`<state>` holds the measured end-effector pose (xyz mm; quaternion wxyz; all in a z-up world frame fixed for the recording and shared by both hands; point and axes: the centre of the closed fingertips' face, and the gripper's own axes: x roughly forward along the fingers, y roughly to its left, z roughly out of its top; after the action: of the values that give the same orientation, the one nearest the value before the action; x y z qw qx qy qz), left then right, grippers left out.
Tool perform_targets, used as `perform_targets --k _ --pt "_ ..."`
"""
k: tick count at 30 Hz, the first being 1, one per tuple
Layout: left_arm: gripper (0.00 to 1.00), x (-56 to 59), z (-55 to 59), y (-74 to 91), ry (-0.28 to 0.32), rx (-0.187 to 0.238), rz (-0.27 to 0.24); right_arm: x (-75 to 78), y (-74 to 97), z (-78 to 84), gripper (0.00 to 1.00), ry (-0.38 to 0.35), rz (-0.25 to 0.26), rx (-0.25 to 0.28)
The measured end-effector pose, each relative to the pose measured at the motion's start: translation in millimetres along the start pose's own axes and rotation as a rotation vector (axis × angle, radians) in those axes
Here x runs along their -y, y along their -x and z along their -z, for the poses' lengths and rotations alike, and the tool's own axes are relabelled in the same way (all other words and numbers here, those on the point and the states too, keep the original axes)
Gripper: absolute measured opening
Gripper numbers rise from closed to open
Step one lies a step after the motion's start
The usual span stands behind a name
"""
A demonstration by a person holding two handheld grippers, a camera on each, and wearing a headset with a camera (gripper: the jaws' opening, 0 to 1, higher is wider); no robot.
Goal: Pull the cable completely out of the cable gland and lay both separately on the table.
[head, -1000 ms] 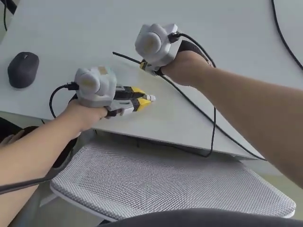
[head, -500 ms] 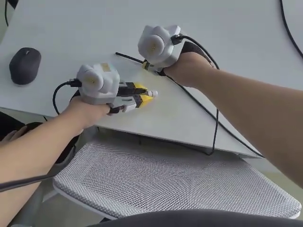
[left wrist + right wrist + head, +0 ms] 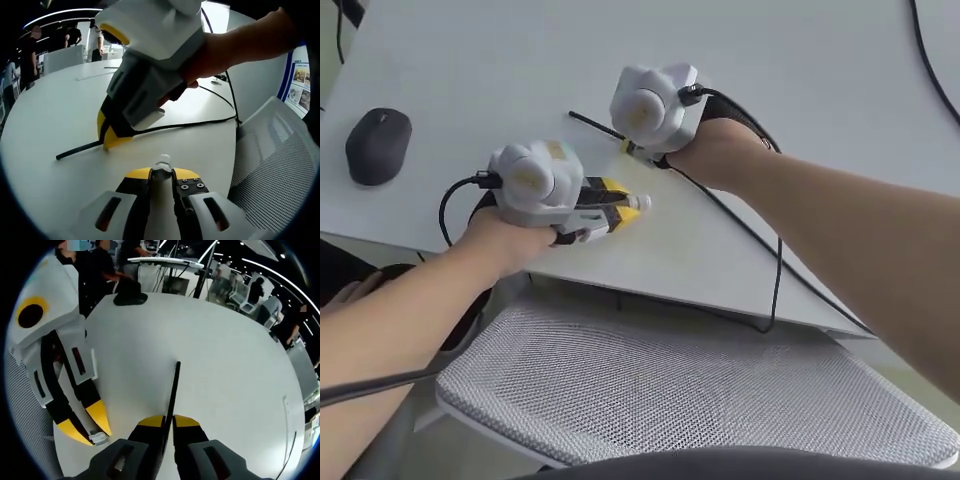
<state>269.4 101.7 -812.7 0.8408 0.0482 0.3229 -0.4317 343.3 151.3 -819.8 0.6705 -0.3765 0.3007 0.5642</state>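
1. Cable gland [image 3: 162,161]: a small white plastic fitting, round in section and faintly glossy. It is pinched at the very tips of the left gripper [image 3: 162,174], whose yellow-capped jaws are closed on it. It is held just inside the table's near edge, apart from the cable. Whether it touches the top cannot be told.

2. Cable [image 3: 173,387]: thin, black, matte and round. The right gripper [image 3: 168,421] is clamped on it a little behind its free end, which juts straight out beyond the yellow tips, bare of any fitting. It runs low over the table [image 3: 500,60], further in from the near edge than the gland. Its long run trails toward the right stretch of that edge.

3. Grippers: white moulded shells with black inner jaw arms and yellow tip pads. Each is held in a bare hand and trails a black lead.

4. Table: a smooth, matte white top with a rounded edge.

5. Computer mouse [image 3: 377,145]: dark grey, domed and matte. It sits by the left part of the near edge, well apart from both grippers.

6. Chair seat [image 3: 700,390]: grey woven mesh on a pale frame, below the near edge.

7. Wall poster [image 3: 301,85]: blue border, writing too small to read.
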Motion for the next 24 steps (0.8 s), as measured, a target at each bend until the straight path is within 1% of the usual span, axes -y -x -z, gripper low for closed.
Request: perform_targets --k 5,8,11,14,17,19,20,21,22,24 --pt "0.16 0.5 2.0 0.4 -0.016 -0.019 -0.003 0.9 0.4 -0.4 0.04 0.014 0.011 0.000" --pt "0.17 0.6 1.6 0.8 -0.011 -0.017 -0.005 2.7 2.2 0.1 0.08 0.012 0.020 -0.001" --pt "0.18 1.6 0.7 1.8 -0.004 -0.016 -0.004 5.7 8.1 0.4 0.09 0.005 0.036 0.006" --pt "0.20 1.1 -2.4 4.1 0.005 -0.005 -0.008 8.9 18.1 -2.3 0.09 -0.033 0.051 0.039" --pt "0.23 -0.7 -3.1 5.2 0.006 -0.005 -0.017 12.4 29.1 -3.1 0.11 -0.046 0.070 0.063" --pt "0.26 -2.1 -3.7 6.3 0.014 -0.002 -0.027 15.8 39.4 -4.8 0.13 -0.057 0.084 0.088" --pt "0.27 -2.6 -3.2 6.9 0.020 -0.003 -0.032 18.7 44.1 -5.0 0.14 -0.073 0.094 0.094" --pt "0.28 -2.5 -3.0 7.4 0.023 -0.003 -0.033 23.0 51.3 -8.1 0.14 -0.121 0.112 0.123" --pt "0.28 -2.9 -2.4 8.1 0.025 -0.004 -0.040 24.6 55.6 -9.1 0.14 -0.139 0.117 0.137" --pt "0.31 -2.7 -1.5 9.3 0.034 -0.005 -0.045 27.4 64.1 -7.8 0.15 -0.146 0.127 0.140"
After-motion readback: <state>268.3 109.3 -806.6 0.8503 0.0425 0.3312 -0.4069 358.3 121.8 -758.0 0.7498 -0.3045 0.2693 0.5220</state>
